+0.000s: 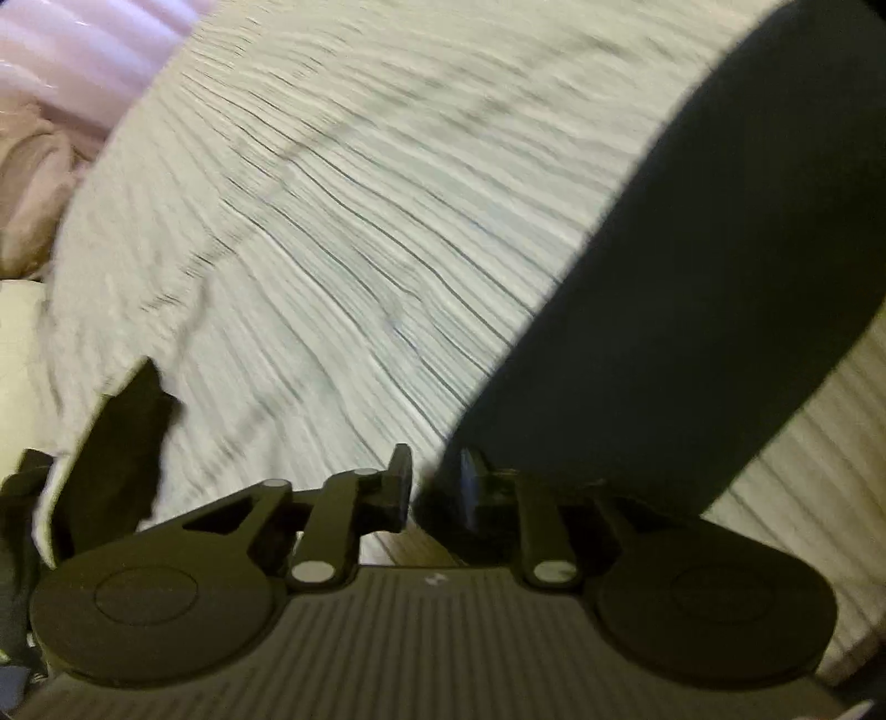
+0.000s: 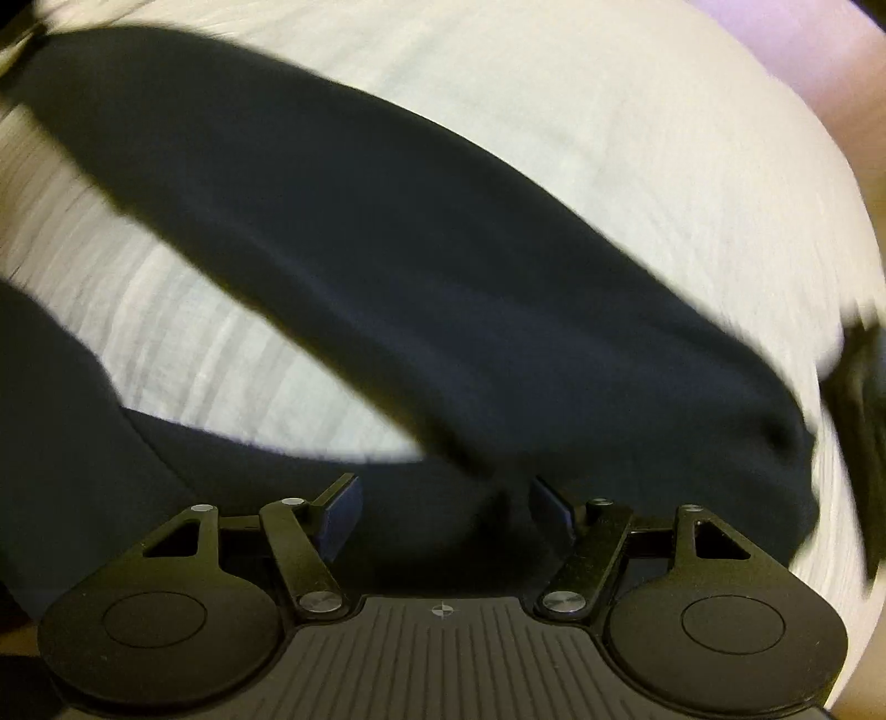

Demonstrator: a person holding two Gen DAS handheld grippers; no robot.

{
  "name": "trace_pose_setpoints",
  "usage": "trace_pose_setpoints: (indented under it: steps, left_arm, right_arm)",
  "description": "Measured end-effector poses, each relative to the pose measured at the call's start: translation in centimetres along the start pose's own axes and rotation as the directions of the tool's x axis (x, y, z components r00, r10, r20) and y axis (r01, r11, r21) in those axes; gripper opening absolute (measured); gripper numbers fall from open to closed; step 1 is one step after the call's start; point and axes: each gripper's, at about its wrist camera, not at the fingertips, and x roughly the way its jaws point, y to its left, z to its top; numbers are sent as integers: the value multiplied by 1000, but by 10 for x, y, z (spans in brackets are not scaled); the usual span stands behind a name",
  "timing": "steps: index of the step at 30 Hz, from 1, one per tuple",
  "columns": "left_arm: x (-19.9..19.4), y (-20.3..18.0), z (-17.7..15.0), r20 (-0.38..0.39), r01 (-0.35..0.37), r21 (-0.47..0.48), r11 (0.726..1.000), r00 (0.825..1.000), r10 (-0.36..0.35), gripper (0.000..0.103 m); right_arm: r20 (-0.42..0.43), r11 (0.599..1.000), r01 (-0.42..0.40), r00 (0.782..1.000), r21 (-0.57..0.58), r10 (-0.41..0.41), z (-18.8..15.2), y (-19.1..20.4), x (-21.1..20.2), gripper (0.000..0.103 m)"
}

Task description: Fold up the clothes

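Everything here is placed against the ribbed white bedspread (image 1: 332,221), which fills both views and is smeared by motion blur.

Off the bedspread's left edge in the left wrist view lie pale pink bedding (image 1: 83,50) and a beige cushion (image 1: 33,194). Low at that same edge a small dark flap of cloth (image 1: 127,443) shows; whether it belongs to the main garment I cannot tell. Further right, the left gripper (image 1: 434,487) has its fingers drawn nearly together, with only a narrow gap between them. The near end of the dark garment (image 1: 692,277) sits right at that gap, so it looks pinched there, though blur keeps me from being sure. From there the garment runs as a long band up and to the right across the bedspread.

In the right wrist view the same dark garment (image 2: 415,249) stretches as a broad band from the bedspread's upper left corner down to its right side, with a second dark stretch (image 2: 66,432) at the lower left. The right gripper (image 2: 443,509) stands with its fingers spread wide, dark cloth between and beneath them, clamping nothing.

As a judgement: the garment is spread out long and not yet a compact folded stack, so folding remains. Whether the band is already doubled lengthwise cannot be told.
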Motion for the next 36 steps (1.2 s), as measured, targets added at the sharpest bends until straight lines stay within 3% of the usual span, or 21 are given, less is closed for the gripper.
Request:
trace_pose_setpoints:
  steps: [3,5,10,12,13,15,18,20,22,23,24,26,28,33,36]
  left_arm:
    - [-26,-5,16,69,-31,-6,1000,997,31,18]
    - [-44,-19,32,117,-30,7,1000,993,30,19]
    - [-91,-91,83,220,49,66,997,973,-62,25]
    - [-107,-134,106,244,94,114,989,962,-120,27]
    - [-113,-157,118,250,111,146,983,957,-145,27]
    - [-128,-211,142,255,137,216,967,948,-191,27]
    - [-143,-276,174,237,169,269,948,942,-236,28]
    - [-154,-318,196,221,193,288,938,940,-261,28]
    - [-166,-355,217,210,197,301,933,941,-266,30]
    - [-170,-369,227,204,206,298,932,940,-273,30]
    - [-173,-381,235,197,218,294,931,939,-282,30]
    - [-181,-404,253,179,241,295,925,937,-301,30]
    - [-187,-419,264,174,255,311,916,932,-318,30]
    - [-188,-440,285,167,284,338,897,920,-354,31]
    - [-182,-444,297,167,282,361,889,918,-360,31]
  right_arm:
    - [-45,976,23,999,215,-14,-31,-36,-6,70]
    - [-50,930,46,998,366,-30,-55,-66,-15,70]
    - [-16,789,74,997,610,-81,-103,-150,-33,70]
    - [29,774,59,995,631,-100,-116,-184,-36,70]
    - [52,767,51,993,640,-109,-123,-201,-38,70]
    - [138,821,-20,988,570,-72,-124,-230,-34,70]
    - [237,893,-158,970,422,60,-123,-268,-14,69]
    - [248,908,-236,956,346,154,-120,-288,5,69]
    - [234,901,-307,942,308,241,-120,-305,26,69]
    - [225,894,-343,932,290,284,-119,-314,36,62]
    - [215,885,-378,920,272,326,-119,-322,46,32]
    - [199,862,-437,897,256,396,-120,-338,62,7]
    - [199,840,-476,878,262,435,-127,-355,55,5]
    - [186,823,-485,874,297,448,-180,-386,31,5]
    - [217,807,-500,866,316,451,-176,-387,32,6]
